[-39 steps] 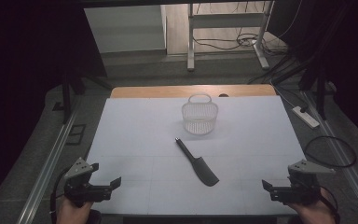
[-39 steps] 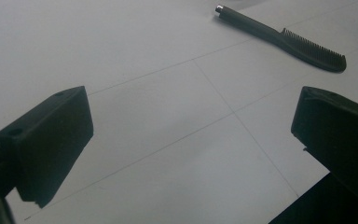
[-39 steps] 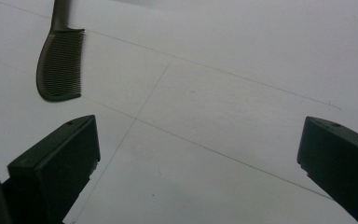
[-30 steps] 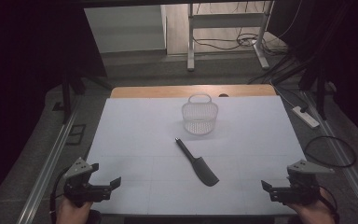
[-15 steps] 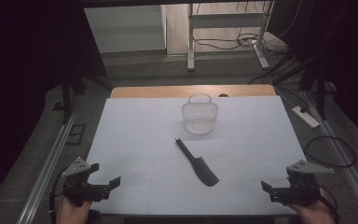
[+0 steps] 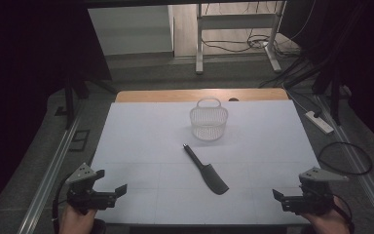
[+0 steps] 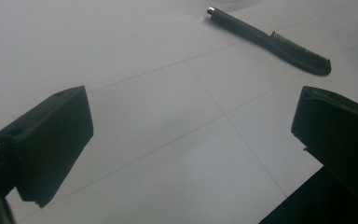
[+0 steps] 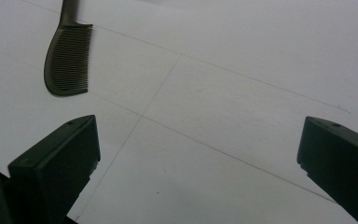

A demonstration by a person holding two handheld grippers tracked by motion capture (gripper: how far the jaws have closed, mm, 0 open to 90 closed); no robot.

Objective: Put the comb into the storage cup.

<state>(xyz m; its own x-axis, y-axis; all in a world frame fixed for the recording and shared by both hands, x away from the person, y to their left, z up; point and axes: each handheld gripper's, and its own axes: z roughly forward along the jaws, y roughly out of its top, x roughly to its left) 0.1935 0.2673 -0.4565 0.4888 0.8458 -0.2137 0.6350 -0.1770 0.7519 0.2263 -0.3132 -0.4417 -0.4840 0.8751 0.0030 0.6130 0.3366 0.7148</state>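
A dark comb [image 6: 206, 170] with a long handle lies flat near the middle of the white table [image 6: 146, 131], its toothed end toward me. Behind it stands a small white wire basket [image 6: 209, 121], upright. My left gripper [image 6: 116, 191] hovers at the front left corner, open, nothing between its jaws; its own view has the comb [image 7: 275, 41] far ahead at upper right. My right gripper [image 6: 278, 196] is at the front right corner, open too, with the comb's teeth [image 8: 68, 59] at upper left of its view.
A wooden strip [image 6: 199, 94] edges the table's far side. A power strip [image 6: 318, 122] and a looped cable [image 6: 345, 157] lie on the floor at right. A metal rail [image 6: 48, 175] runs along the left. A white frame [image 6: 236, 22] stands beyond the table.
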